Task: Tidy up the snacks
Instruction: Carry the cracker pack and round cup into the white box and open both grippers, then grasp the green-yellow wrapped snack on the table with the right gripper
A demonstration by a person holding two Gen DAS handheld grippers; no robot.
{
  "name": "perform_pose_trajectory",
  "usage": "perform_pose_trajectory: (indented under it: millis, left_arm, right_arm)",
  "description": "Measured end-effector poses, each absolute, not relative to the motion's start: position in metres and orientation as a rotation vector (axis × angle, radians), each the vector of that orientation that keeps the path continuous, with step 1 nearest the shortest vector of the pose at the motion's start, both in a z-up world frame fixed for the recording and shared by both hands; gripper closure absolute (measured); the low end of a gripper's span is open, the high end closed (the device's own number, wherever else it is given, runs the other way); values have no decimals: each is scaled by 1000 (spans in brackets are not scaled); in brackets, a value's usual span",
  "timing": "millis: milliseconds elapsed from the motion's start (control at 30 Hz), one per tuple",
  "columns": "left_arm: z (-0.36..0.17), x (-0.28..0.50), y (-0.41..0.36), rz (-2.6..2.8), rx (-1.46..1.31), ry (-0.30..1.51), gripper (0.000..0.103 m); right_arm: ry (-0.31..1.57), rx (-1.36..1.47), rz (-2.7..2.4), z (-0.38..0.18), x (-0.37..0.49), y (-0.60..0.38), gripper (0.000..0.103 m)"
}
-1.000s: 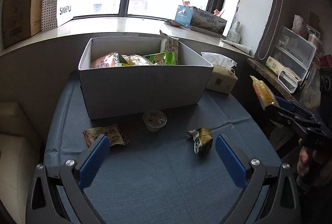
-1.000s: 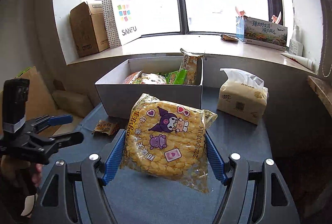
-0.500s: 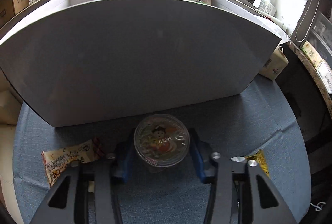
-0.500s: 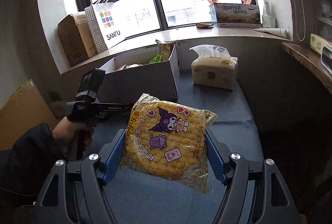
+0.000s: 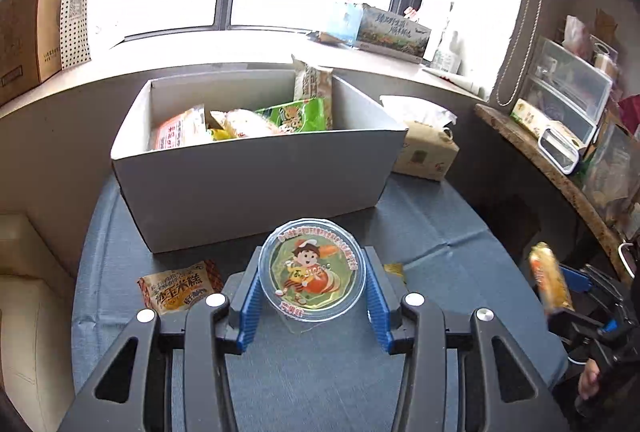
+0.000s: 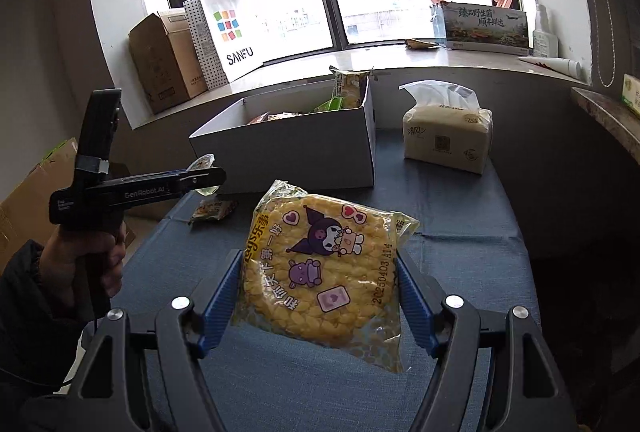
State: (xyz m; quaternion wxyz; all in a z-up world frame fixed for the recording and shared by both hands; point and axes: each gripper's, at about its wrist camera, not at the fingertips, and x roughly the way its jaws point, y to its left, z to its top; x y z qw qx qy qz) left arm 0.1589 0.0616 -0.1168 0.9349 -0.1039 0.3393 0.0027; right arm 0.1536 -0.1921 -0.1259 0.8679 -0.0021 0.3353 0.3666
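My left gripper (image 5: 313, 268) is shut on a round clear jelly cup (image 5: 311, 288) with a cartoon lid, held above the blue tablecloth in front of the white box (image 5: 256, 188). The box holds several snack packets. My right gripper (image 6: 318, 264) is shut on a round yellow corn cracker packet (image 6: 320, 292) with cartoon figures, held above the cloth. In the right wrist view the left gripper (image 6: 202, 181) with the cup (image 6: 201, 163) is at the left, near the box (image 6: 300, 160). One beige snack packet (image 5: 180, 290) lies on the cloth left of the cup.
A tissue pack (image 5: 426, 152) stands right of the box. A small yellow wrapper (image 5: 394, 268) shows behind my left gripper's right finger. The windowsill carries a cardboard box (image 6: 164, 60), a paper bag (image 6: 228, 32) and a printed carton (image 6: 486, 28). Shelves with plastic bins (image 5: 568, 92) stand at the right.
My left gripper went from open above the cloth down to the jelly cup by the box, shut on it and lifted it back. My right gripper kept its cracker packet.
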Motion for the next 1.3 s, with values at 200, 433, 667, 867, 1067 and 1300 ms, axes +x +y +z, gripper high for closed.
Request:
perform_pose_trajectory:
  millis: [200,433,667,867,1067,1300]
  left_arm:
    - [-74,97,60,-31,-223,577,53]
    - [-56,101,75,-7,-240,529,53]
    - [-47,162,116,42,-209,509,53]
    - [-43,234,158,90,-242,542,53]
    - [-49,283,186,171,-253,587,19]
    - [-63,274,193,195,-263,618,0]
  right_arm:
    - [694,30,811,-118,161,-175,26]
    - [663,35,840,-100,174,-152,26]
    - [620,18,827,-66,234,-112,26]
    - [625,26,800,-43,308,-64,26]
    - [706,-27,745,-49,366,-23,17]
    - [749,58,697,-62,381,-33,0]
